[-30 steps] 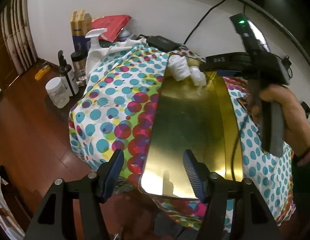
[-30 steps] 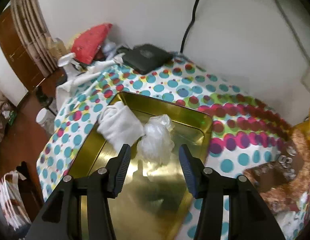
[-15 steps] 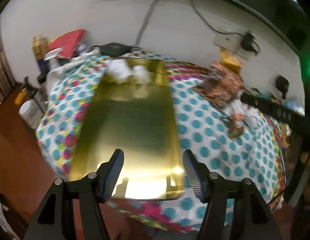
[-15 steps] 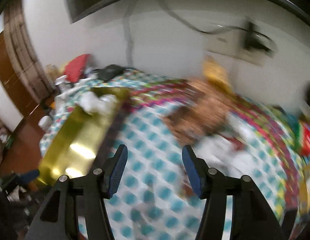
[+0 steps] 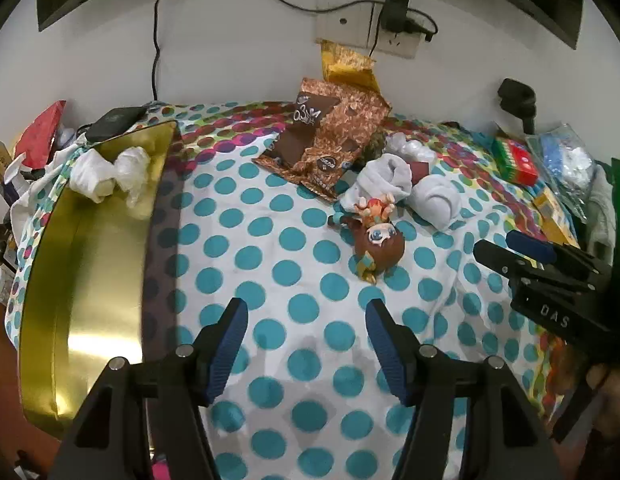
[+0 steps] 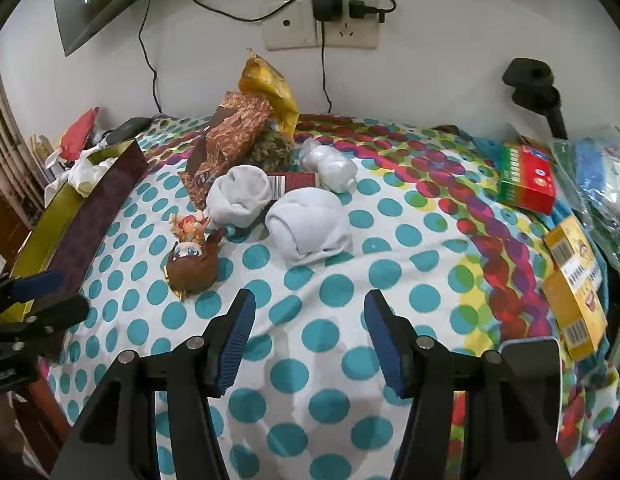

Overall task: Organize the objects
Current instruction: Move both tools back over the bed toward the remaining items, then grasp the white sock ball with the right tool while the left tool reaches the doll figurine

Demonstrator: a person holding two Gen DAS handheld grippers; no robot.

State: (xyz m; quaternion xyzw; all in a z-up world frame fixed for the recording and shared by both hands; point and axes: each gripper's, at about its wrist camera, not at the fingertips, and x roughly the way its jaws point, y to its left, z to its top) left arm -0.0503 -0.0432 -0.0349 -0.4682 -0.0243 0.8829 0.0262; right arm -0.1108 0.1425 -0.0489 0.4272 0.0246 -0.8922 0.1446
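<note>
A gold tray (image 5: 93, 256) lies at the left of the polka-dot table, holding a white rolled sock (image 5: 87, 172) and a clear plastic bundle (image 5: 131, 168) at its far end. Two white rolled socks (image 6: 310, 226) (image 6: 237, 196), a doll with brown hair (image 6: 193, 260) and a plastic bundle (image 6: 330, 168) lie mid-table. My left gripper (image 5: 305, 344) is open and empty over the cloth, below the doll (image 5: 378, 240). My right gripper (image 6: 307, 336) is open and empty, just short of the nearer sock.
Brown snack bags (image 5: 326, 136) and a yellow bag (image 6: 269, 84) lean by the wall. A red-green box (image 6: 526, 180), yellow boxes (image 6: 574, 280) and plastic bags (image 6: 602, 176) crowd the right. A black box (image 5: 113, 126) and red pouch (image 5: 41, 136) sit far left.
Both grippers swung right, away from the tray, and now face the middle of the table with the socks and doll. Both stayed open and empty.
</note>
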